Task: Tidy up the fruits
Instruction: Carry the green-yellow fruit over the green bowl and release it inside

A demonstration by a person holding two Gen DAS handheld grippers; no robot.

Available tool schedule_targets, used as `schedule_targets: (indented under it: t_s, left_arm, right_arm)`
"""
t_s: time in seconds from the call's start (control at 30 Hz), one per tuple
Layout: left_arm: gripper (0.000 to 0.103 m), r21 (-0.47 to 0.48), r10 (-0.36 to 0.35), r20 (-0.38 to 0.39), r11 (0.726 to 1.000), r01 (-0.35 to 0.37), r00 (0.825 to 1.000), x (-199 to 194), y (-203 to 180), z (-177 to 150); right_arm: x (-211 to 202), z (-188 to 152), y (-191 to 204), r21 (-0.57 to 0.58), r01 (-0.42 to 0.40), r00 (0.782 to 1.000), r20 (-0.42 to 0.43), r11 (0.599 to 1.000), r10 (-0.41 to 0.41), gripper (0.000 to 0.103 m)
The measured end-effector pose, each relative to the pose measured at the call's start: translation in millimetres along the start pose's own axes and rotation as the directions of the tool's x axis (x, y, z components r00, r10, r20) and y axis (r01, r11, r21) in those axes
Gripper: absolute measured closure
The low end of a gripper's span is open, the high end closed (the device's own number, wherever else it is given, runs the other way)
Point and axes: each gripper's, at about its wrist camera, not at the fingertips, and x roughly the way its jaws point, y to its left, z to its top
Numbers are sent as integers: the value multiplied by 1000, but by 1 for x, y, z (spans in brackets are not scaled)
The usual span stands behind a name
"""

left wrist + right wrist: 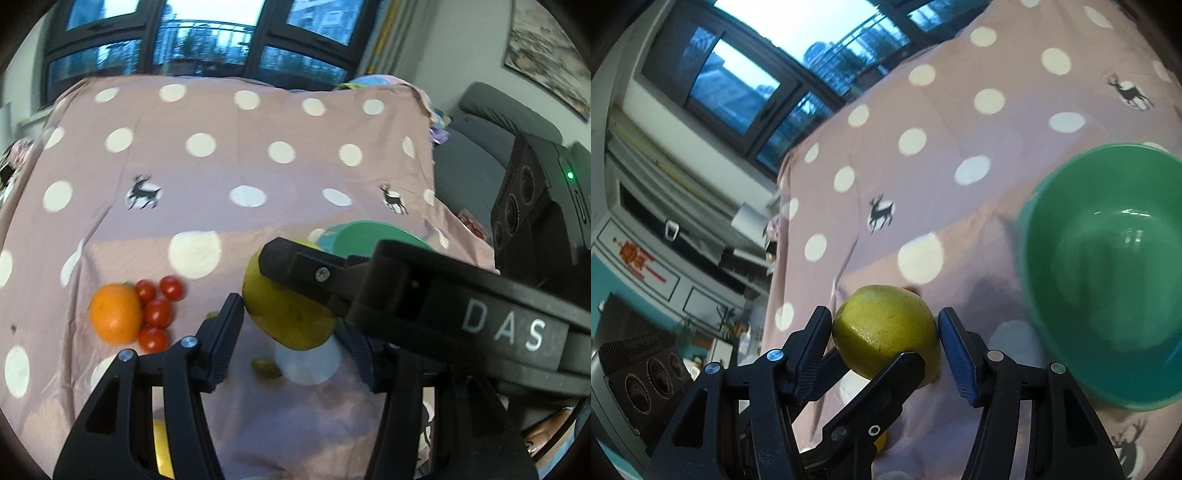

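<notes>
From my left camera, a big part of the yellow-green fruit is hidden. The right gripper reaches across the picture from the right, and its black arm with the letters DAS covers the top of the fruit. The fruit sits between the two fingers of my left gripper. The left finger touches its side. The right finger is mostly covered, so I cannot tell if the left jaws are squeezing it. Behind the black arm I see only the rim of the green bowl. To the left on the spotted cloth lie an orange and four small red tomatoes, all touching in one bunch. A little green bit lies on the cloth under the fruit, too blurry to name. Something yellow peeks out low behind my left finger, mostly cut off.

From my right camera, the fruit is between the right gripper's fingers, and both pads press on its sides, so these jaws are gripping it. A black finger of the left gripper crosses in front and hides the bottom of the fruit. The green bowl is on the right, blurry, with its edge cut off by the picture.
</notes>
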Motion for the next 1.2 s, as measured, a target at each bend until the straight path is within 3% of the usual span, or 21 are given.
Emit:
schedule_targets:
  t_s: [0.27, 0.5, 0.87, 1.2]
  left_arm:
    - [48, 130, -130, -43, 982, 134, 991, 27, -38, 14]
    - [48, 165, -213, -78, 961, 224, 974, 45, -60, 12]
    - [48, 147, -303, -146, 935, 324, 942, 75, -80, 5]
    - [48, 106, -340, -199, 925, 365, 919, 90, -85, -1]
  right_arm:
    - [-38, 9, -29, 87, 78, 988, 129, 993, -89, 41]
    - [-54, 10, -53, 159, 142, 969, 177, 977, -169, 41]
    - [-67, 11, -84, 246, 221, 947, 178, 944, -268, 41]
    - [-69, 11, -98, 280, 290, 928, 153, 915, -341, 42]
